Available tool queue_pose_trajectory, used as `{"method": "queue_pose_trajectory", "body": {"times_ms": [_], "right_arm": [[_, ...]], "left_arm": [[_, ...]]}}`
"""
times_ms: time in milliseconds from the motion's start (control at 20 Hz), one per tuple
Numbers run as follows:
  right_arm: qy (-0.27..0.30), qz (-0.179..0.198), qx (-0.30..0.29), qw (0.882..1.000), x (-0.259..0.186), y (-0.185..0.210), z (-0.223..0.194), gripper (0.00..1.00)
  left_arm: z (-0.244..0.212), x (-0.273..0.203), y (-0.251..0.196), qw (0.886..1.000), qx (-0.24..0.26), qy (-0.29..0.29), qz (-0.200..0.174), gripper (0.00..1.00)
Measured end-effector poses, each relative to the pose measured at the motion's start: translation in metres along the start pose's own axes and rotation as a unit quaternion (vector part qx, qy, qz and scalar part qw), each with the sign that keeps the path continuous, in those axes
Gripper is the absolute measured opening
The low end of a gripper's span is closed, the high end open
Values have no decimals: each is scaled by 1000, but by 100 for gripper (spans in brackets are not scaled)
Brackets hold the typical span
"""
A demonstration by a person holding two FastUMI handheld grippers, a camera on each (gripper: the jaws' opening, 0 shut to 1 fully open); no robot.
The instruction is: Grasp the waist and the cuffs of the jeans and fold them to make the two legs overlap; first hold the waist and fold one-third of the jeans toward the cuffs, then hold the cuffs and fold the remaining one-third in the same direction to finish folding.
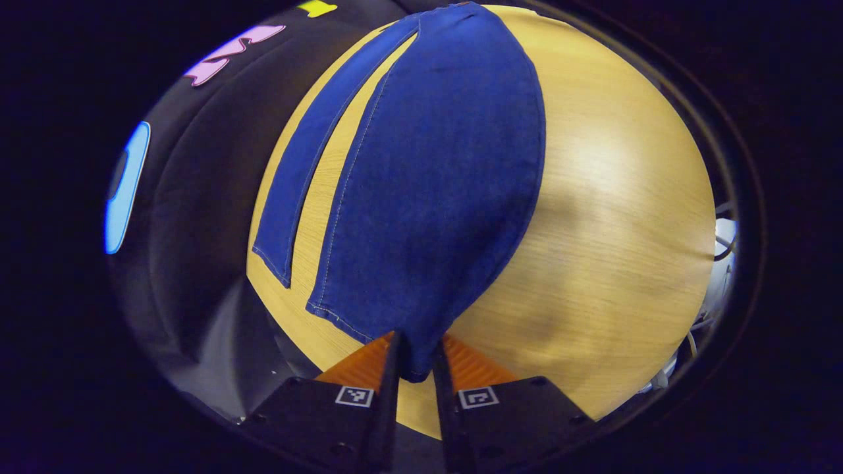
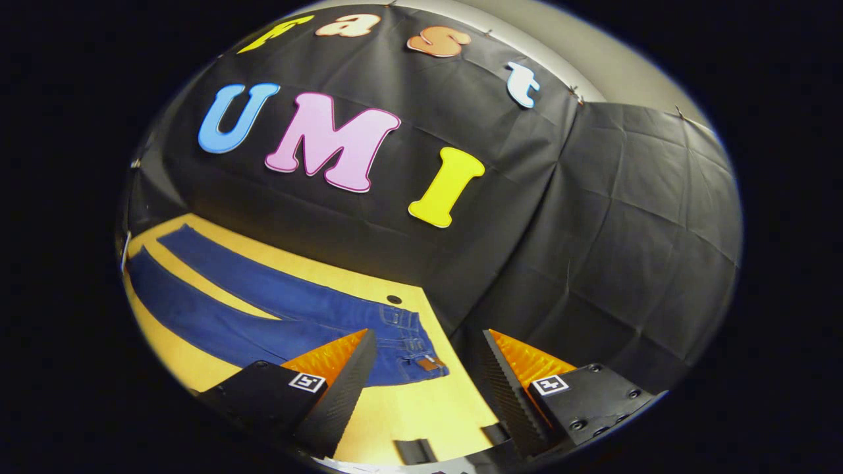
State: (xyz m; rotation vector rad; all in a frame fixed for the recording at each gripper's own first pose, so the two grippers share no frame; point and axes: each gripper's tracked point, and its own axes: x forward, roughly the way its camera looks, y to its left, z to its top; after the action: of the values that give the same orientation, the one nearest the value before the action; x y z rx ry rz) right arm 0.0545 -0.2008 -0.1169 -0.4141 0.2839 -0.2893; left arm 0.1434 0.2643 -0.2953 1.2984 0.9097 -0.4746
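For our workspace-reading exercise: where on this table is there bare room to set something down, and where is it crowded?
In the left gripper view, bare table lies wide beside the jeans, away from the wall. A narrow wood strip runs between the legs. In the right gripper view, bare wood lies in front of the waistband. The wall side is crowded.

One pair of dark blue denim jeans lies spread flat on one light wooden counter. The jeans have two legs, seen side by side with a strip of counter between them, and one brown patch at the waist. One small dark round hole sits in the counter beside the waist. Two grippers appear: the left gripper and the right gripper, each with two jaws.
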Motion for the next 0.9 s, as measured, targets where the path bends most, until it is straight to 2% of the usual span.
{"method": "queue_pose_trajectory", "body": {"times_ms": [100, 200, 250, 300, 350, 450, 650, 750, 800, 900], "right_arm": [[-2, 4, -46, 999, 23, -16, -10, 97], [-5, 18, -90, 996, 50, -28, -21, 97], [-7, 26, -119, 992, 65, -34, -27, 97], [-10, 36, -151, 988, 79, -39, -33, 97], [-7, 51, -184, 982, 94, -41, -41, 97], [-1, 83, -253, 964, 119, -45, -58, 97], [14, 151, -363, 919, 168, -46, -94, 97], [30, 198, -404, 892, 178, -36, -123, 97], [38, 225, -427, 875, 182, -31, -140, 97], [54, 277, -479, 831, 190, -14, -180, 97]], "left_arm": [[1, -2, 0, 1000, -1, 11, 8, 23], [0, 2, 0, 1000, -3, 15, 12, 17], [3, 0, 1, 1000, 0, 14, 16, 22], [7, 0, 0, 1000, 0, 14, 15, 12], [6, -1, 0, 1000, 1, 14, 17, 8], [5, 1, 1, 1000, -12, 17, 11, 6], [5, 1, 2, 999, -32, 25, -1, 6], [6, 2, 2, 999, -30, 28, 1, 6], [6, 2, 2, 999, -31, 29, 2, 6], [6, 2, 2, 999, -31, 32, 2, 6]]}}
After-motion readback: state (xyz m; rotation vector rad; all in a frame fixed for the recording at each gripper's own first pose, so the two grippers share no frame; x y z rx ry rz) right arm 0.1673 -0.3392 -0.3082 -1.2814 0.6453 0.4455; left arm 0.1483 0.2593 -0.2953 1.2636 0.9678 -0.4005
